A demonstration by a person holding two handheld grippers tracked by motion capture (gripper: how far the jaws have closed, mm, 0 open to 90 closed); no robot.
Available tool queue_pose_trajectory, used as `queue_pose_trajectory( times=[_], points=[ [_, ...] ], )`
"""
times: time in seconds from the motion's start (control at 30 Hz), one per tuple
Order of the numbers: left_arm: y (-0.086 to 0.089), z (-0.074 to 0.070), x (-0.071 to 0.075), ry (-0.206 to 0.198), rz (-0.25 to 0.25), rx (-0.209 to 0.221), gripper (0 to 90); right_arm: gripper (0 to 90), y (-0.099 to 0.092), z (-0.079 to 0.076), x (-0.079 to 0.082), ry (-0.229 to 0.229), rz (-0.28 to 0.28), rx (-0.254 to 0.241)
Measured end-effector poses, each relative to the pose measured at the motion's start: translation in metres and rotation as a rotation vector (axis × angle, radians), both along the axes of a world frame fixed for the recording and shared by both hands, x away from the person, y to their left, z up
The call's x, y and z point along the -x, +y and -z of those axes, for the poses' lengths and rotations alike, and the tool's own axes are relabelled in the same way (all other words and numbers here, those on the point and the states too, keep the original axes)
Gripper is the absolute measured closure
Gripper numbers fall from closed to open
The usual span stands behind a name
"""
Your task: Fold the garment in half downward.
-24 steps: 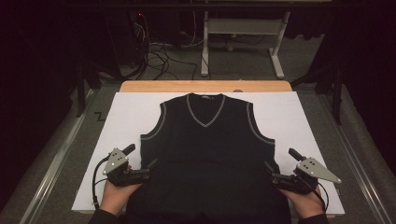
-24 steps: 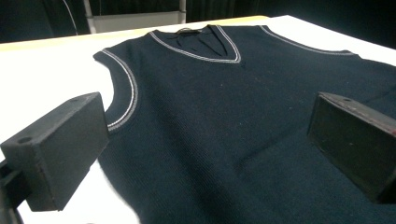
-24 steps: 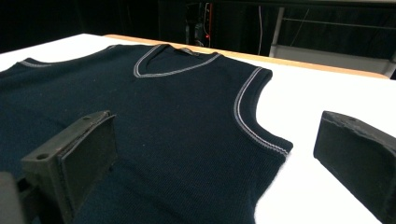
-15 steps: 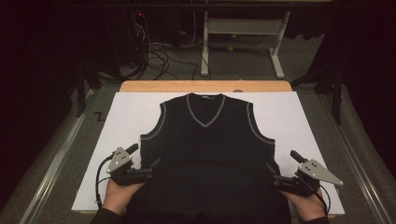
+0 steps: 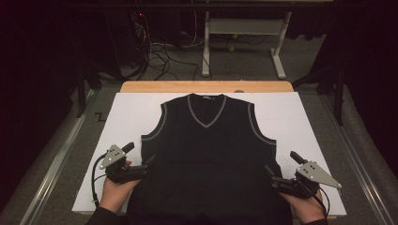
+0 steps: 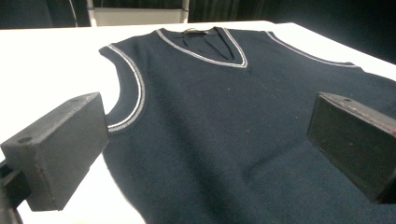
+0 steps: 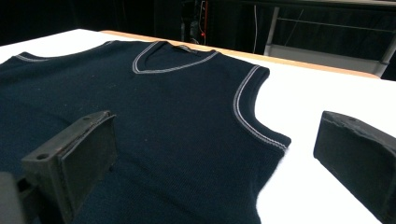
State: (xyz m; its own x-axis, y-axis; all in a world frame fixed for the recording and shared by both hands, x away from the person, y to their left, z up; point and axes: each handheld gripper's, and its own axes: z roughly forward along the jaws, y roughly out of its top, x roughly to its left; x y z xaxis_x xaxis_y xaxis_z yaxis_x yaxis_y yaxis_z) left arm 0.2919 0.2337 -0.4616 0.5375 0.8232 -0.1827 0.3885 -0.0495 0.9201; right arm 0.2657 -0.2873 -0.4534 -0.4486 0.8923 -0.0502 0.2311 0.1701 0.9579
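The left gripper (image 5: 146,165) has its two black fingers (image 6: 60,149) spread wide with nothing pressed between them. In the left gripper view they straddle the left side edge of a dark navy knitted vest (image 5: 206,159), just below its armhole, one finger over the white surface (image 5: 126,112) and the other over the cloth. The right gripper (image 5: 271,174) mirrors this: its fingers (image 7: 77,154) are also spread wide and hold nothing, poised at the vest's right side edge below the other armhole. A hand grasps each gripper from the near edge of the surface, and a cable trails from each one.

The vest lies flat and face up in the middle of the surface, V-neck pointing away from the person, pale piping around the neck and both armholes. Its hem reaches the near edge, between the person's forearms. Beyond the vest's neckline a strip of wooden tabletop (image 5: 206,86) shows, and past that a dim floor with tangled cables (image 5: 159,58) and the legs of a pale metal frame (image 5: 244,33).

Compared with the earlier high views, both grippers have barely shifted, edging slightly nearer the person beside the vest, and the vest lies as it did. Judging from this, the grippers are settling into place to pinch both side edges, likely to begin a fold; no grasp is made yet.
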Motion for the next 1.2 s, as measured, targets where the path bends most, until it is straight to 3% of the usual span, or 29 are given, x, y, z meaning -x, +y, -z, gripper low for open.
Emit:
queue_pose_trajectory(
  times=[0.27, 0.33, 0.4, 0.43, 0.47, 0.5, 0.53, 0.6, 0.63, 0.73, 0.87, 1.0, 1.13, 1.2],
  points=[
    [0.0, 0.002, -0.006, 0.07, -0.002, -0.058, 0.0, 0.0, 0.007, 0.0, -0.008, 0.02, 0.003, 0.009],
    [0.001, 0.005, -0.011, 0.108, -0.016, -0.088, 3.3, 0.0, 0.01, -0.001, -0.014, 0.033, 0.016, 0.019],
    [0.003, 0.01, -0.023, 0.186, -0.041, -0.117, 3.6, 0.1, 0.012, -0.001, -0.02, 0.051, 0.027, 0.028],
    [0.003, 0.01, -0.023, 0.186, -0.041, -0.117, 3.6, 0.1, 0.012, -0.001, -0.02, 0.051, 0.027, 0.028],
    [0.003, 0.012, -0.027, 0.215, -0.047, -0.126, 3.6, 0.3, 0.012, -0.001, -0.023, 0.059, 0.033, 0.032],
    [0.004, 0.016, -0.033, 0.259, -0.051, -0.138, 4.3, 0.5, 0.013, 0.0, -0.03, 0.084, 0.049, 0.044],
    [0.004, 0.016, -0.033, 0.259, -0.051, -0.138, 7.7, 0.5, 0.013, 0.0, -0.03, 0.084, 0.049, 0.044],
    [0.006, 0.018, -0.037, 0.28, -0.059, -0.14, 12.2, 1.5, 0.013, 0.004, -0.042, 0.131, 0.067, 0.087],
    [0.007, 0.019, -0.041, 0.316, -0.078, -0.14, 12.2, 1.9, 0.013, 0.006, -0.046, 0.154, 0.071, 0.098],
    [0.007, 0.02, -0.046, 0.361, -0.091, -0.156, 16.7, 4.7, 0.015, 0.009, -0.057, 0.211, 0.089, 0.126],
    [0.007, 0.02, -0.053, 0.395, -0.106, -0.169, 23.5, 14.2, 0.014, 0.011, -0.071, 0.278, 0.119, 0.138],
    [0.004, 0.021, -0.058, 0.383, -0.114, -0.202, 28.8, 22.0, 0.009, 0.012, -0.086, 0.379, 0.16, 0.149],
    [0.001, 0.021, -0.063, 0.374, -0.113, -0.229, 35.7, 31.3, 0.005, 0.014, -0.092, 0.416, 0.172, 0.15],
    [-0.004, 0.02, -0.064, 0.37, -0.115, -0.271, 41.7, 35.6, 0.005, 0.017, -0.096, 0.462, 0.179, 0.162]
  ],
)
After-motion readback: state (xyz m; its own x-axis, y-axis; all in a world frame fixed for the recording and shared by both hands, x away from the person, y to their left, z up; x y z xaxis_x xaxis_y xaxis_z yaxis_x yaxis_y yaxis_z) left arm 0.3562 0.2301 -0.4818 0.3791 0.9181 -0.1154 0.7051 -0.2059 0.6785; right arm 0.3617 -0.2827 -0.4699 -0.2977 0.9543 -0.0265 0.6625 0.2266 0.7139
